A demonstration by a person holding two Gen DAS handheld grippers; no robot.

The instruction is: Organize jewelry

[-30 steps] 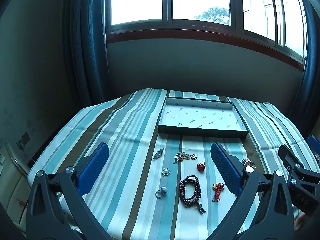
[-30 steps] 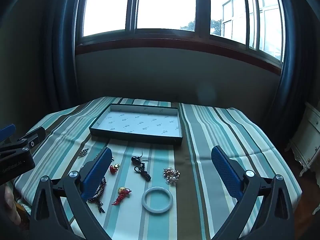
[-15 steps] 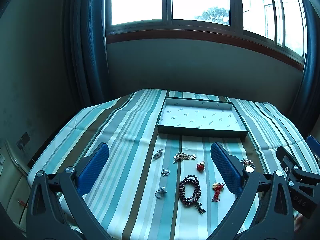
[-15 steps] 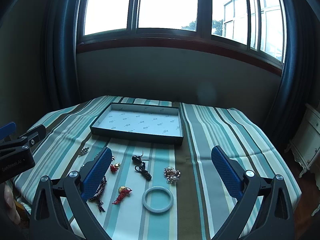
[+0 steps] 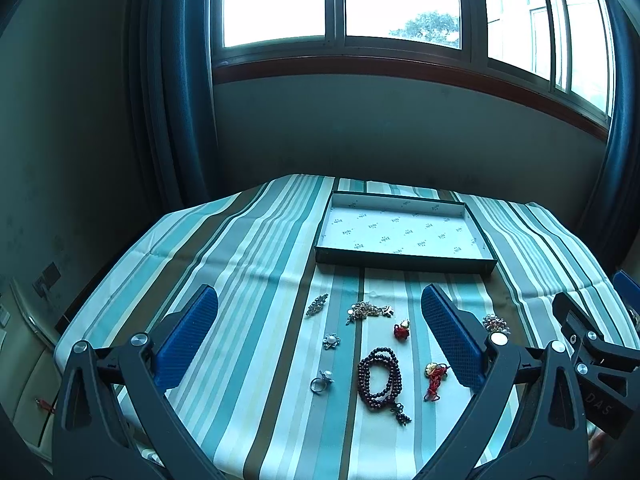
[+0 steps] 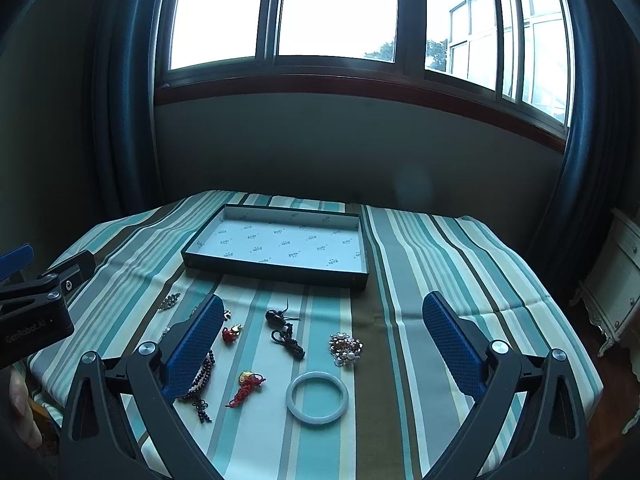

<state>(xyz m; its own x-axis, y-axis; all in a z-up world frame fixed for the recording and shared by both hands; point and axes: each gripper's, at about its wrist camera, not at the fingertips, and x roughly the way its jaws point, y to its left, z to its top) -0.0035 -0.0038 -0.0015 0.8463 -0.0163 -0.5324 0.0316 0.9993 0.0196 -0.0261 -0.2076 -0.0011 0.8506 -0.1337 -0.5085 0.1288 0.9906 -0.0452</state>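
An empty dark tray [image 5: 404, 263] with a white patterned lining stands at the table's far middle; it also shows in the right wrist view [image 6: 276, 274]. Jewelry lies loose in front of it: a dark red bead bracelet [image 5: 378, 378], a silver ring [image 5: 320, 382], a gold chain [image 5: 368, 310], a red charm [image 5: 401, 330], a pale bangle [image 6: 317, 398], a black cord pendant [image 6: 286, 334], a pearl brooch [image 6: 346, 348]. My left gripper [image 5: 320, 340] is open and empty above the pieces. My right gripper [image 6: 320, 344] is open and empty above the bangle.
A striped teal, white and brown cloth [image 5: 248, 264] covers the table. Dark curtains [image 5: 176, 100] and a window wall stand behind it. A white cabinet [image 6: 616, 280] stands to the right of the table. The left gripper's body [image 6: 32, 312] shows at the right view's left edge.
Both grippers have stayed open and nearly still; the views drift only slightly. No jewelry has moved.
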